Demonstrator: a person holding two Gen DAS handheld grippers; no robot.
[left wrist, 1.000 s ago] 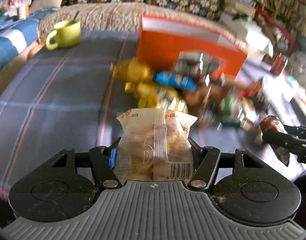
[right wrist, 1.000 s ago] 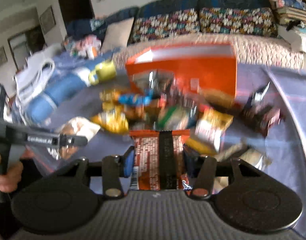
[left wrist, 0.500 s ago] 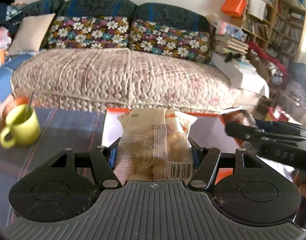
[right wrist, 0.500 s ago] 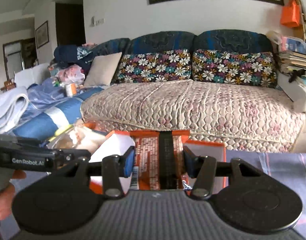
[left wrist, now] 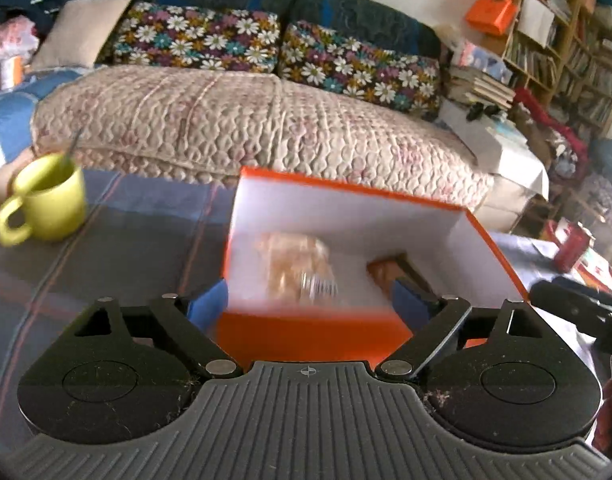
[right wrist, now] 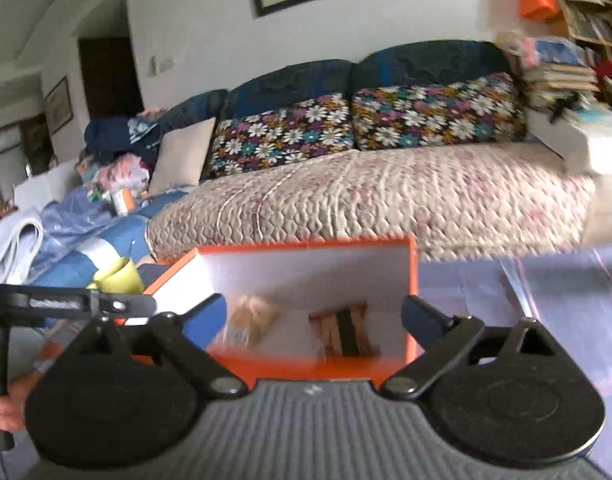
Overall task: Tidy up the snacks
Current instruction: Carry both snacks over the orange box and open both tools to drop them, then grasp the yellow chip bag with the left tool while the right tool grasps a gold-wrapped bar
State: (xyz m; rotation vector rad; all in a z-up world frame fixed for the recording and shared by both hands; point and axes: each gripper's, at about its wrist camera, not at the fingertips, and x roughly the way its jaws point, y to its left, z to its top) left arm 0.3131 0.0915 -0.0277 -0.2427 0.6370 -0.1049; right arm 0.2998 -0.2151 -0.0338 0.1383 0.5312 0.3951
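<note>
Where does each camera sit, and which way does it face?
Left wrist: on the left hand-held gripper, jaws opening, looking down into the orange box; the right gripper's tip shows at right.
Right wrist: on the right hand-held gripper, jaws opening, facing the same box; a hand shows at left.
Shared: box, clear snack pack, yellow mug, sofa.

Your stock by material: box [left wrist: 306, 332], matt orange card with a smooth white lining; bun packet [left wrist: 294, 264], clear glossy film; mug [left wrist: 46, 204], glazed ceramic; counter [left wrist: 138, 248], woven checked cloth; sofa cover [left wrist: 246, 120], quilted fabric.
</note>
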